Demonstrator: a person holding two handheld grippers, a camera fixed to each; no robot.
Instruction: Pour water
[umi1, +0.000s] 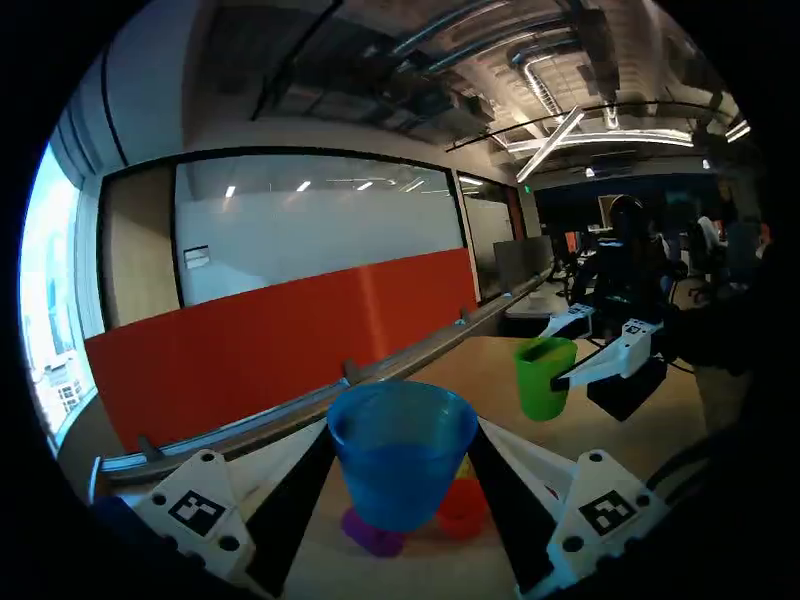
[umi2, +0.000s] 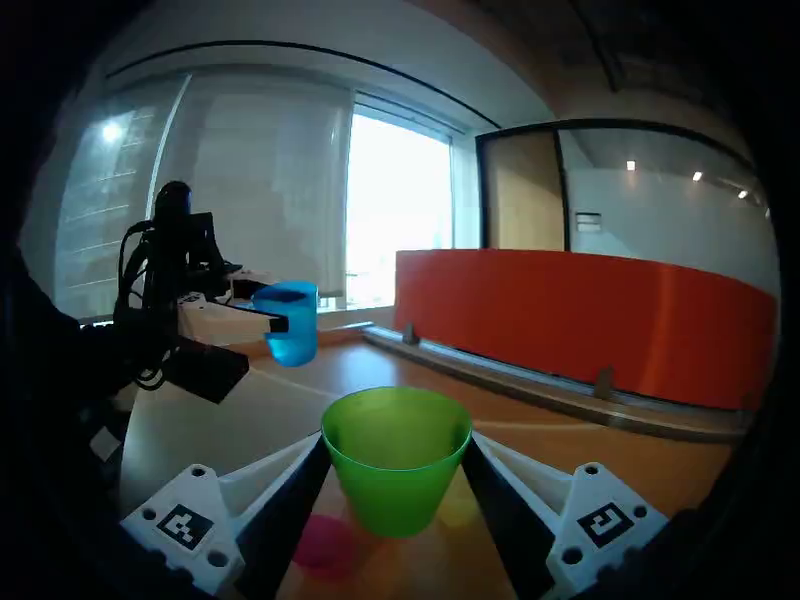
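Presently, we find the task at its preparatory stage, with no pouring under way. The left gripper (umi1: 402, 432) has its two fingers closed against opposite sides of a translucent blue cup (umi1: 402, 460), which it holds upright and lifted clear of the wooden table (umi1: 470, 370). A darker band across the lower part of that cup suggests to us that it carries water to about half its height. The right gripper (umi2: 396, 442) has its fingers set likewise against both sides of a green cup (umi2: 396, 470), also upright and off the table. We cannot see the bottom of the green cup, so we cannot tell whether it holds any liquid. In each view the other gripper and its cup appear farther off, so we judge the two cups to be well apart, neither rim above the other. A small purple piece (umi1: 372, 532) and a small red piece (umi1: 462, 508) lie on the table below the blue cup. We judge both grasps done. Left to do: bringing the cups together, tilting the blue cup over the green one, and righting it.
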